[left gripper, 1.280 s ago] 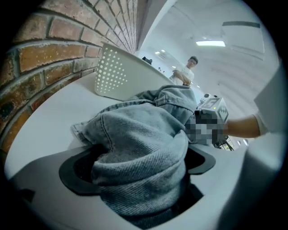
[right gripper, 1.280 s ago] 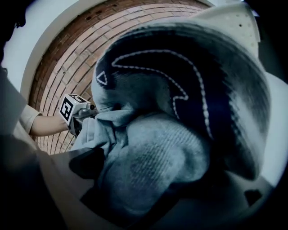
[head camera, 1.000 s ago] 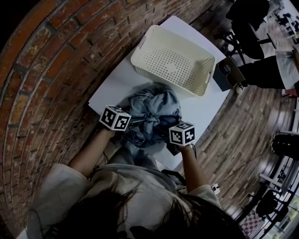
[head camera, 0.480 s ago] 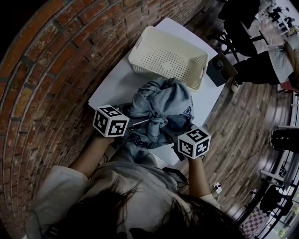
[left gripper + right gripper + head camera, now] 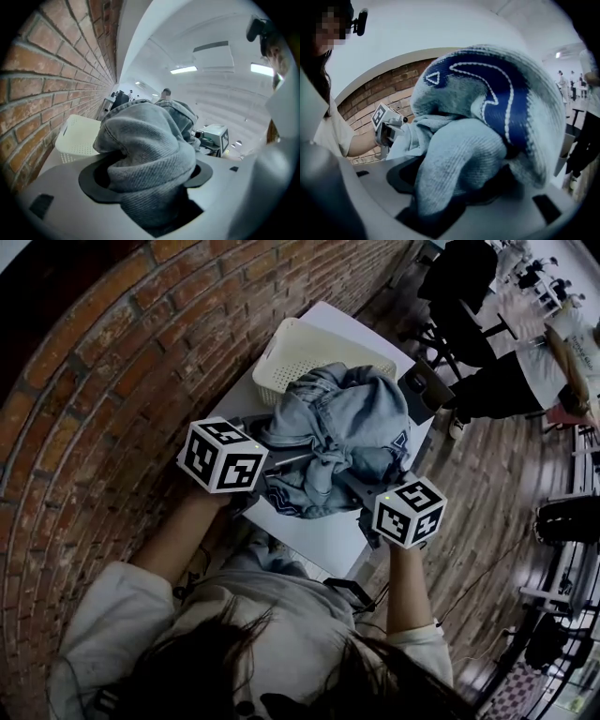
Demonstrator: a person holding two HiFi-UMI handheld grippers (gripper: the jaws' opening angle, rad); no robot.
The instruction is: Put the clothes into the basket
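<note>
As seen from the head: a bundle of grey-blue clothes (image 5: 347, 423), held above the white table (image 5: 323, 535) and stretched between the left gripper (image 5: 284, 463) and the right gripper (image 5: 351, 486). Covering the near part of the cream basket (image 5: 291, 352) in this view, but not lying inside it. Beside the table, on the left, a brick wall (image 5: 84, 390). As seen from the left gripper: both jaws pressed on a thick fold of denim, with the dark pads (image 5: 91, 180) showing on either side of it; closed a little further just now, with the cloth between. Behind the fold, the basket on the table, close to the wall. As seen from the right gripper: jaws clamped on a light blue knitted fold, also drawn a little closer just now. Above this fold, a dark blue patch (image 5: 487, 89) with white stitching, and further left, the left gripper in front of the wall.
</note>
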